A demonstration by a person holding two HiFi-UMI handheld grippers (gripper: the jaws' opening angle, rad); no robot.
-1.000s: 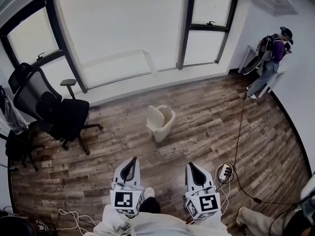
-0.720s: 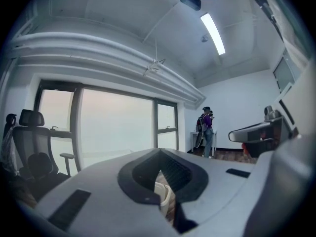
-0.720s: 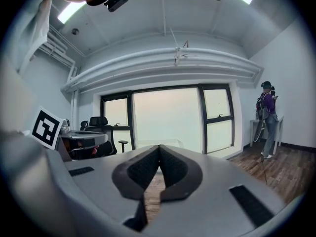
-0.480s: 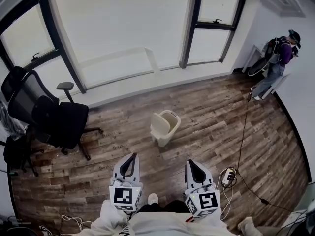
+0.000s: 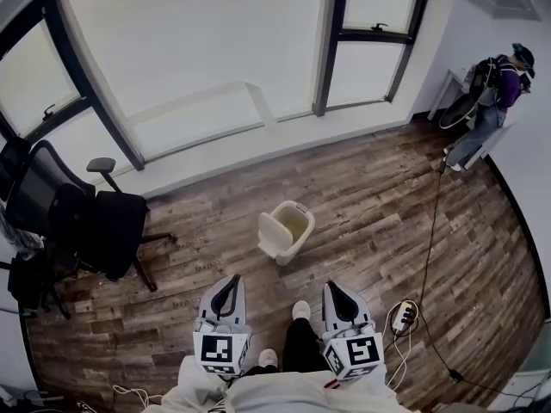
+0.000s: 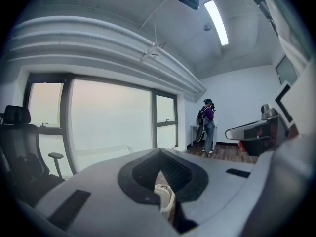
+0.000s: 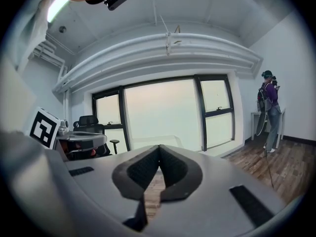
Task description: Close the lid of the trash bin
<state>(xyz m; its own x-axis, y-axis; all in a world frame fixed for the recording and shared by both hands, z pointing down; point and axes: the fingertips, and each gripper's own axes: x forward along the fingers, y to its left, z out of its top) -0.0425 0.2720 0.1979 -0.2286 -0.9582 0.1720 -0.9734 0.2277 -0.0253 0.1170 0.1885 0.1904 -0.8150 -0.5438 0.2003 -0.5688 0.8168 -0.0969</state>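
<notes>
Standing on the wooden floor [image 5: 387, 205] in the middle of the room, the trash bin [image 5: 291, 231] is showing its mouth uncovered, with the lid [image 5: 269, 232] tilting up along the side that faces the head view's left. The cream-coloured bin is sitting well ahead of both grippers, roughly on the line between them.

The left gripper [image 5: 232, 280] is hanging low in the head view, pointing forward, and its jaws are meeting at the tips with nothing between them; in the left gripper view the trash bin [image 6: 165, 199] is peeking through the gap behind the joined tips of the left gripper [image 6: 158, 151]. The right gripper [image 5: 332, 286] is pointing forward beside it, apart from it, and its jaws are likewise pressing together at the tips and holding nothing; only floor boards are showing through the gap of the right gripper [image 7: 159, 147]. Neither gripper is touching the bin.

A shoe [image 5: 300, 310] is showing between the two grippers. A black office chair [image 5: 99, 222] is standing by the window [image 5: 198, 50] at the left. A power strip [image 5: 402, 317] with its cable is lying on the floor to the right of the right gripper. A person [image 5: 498, 89] is standing in the far right corner.
</notes>
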